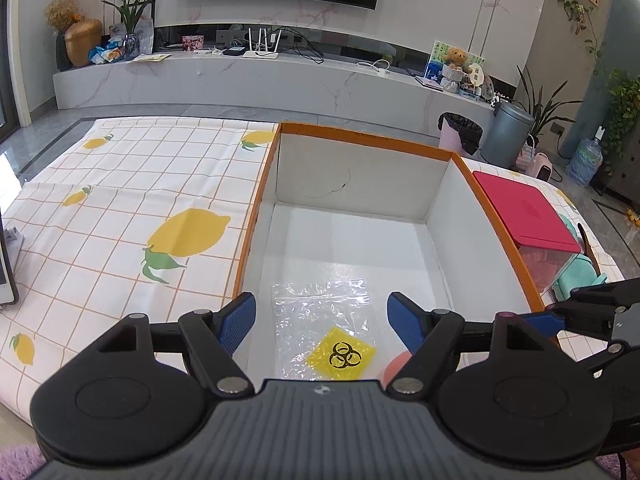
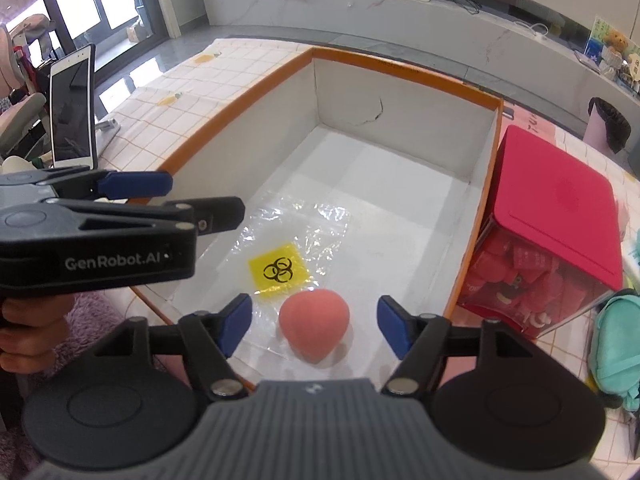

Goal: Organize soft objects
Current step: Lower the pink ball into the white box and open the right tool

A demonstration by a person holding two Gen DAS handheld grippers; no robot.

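A soft pink peach-shaped sponge (image 2: 314, 326) lies on a clear plastic bag (image 2: 296, 236) with a yellow biohazard label (image 2: 278, 269), on the floor of the orange-rimmed white box (image 2: 404, 65). My right gripper (image 2: 314, 328) hangs above it, open, with its blue pads well clear of the sponge on both sides. My left gripper (image 1: 321, 322) is open over the near end of the box (image 1: 362, 136), nothing between its pads. In the left wrist view the bag (image 1: 320, 312) shows and only an edge of the sponge (image 1: 394, 364) peeks past the right finger.
A clear bin with a red lid (image 2: 554, 200) stands against the box's right side, a teal pouch (image 2: 614, 344) beside it. A tablet on a stand (image 2: 72, 116) sits left on the lemon-print cloth (image 1: 120, 208). A hand (image 2: 28, 332) holds the left gripper.
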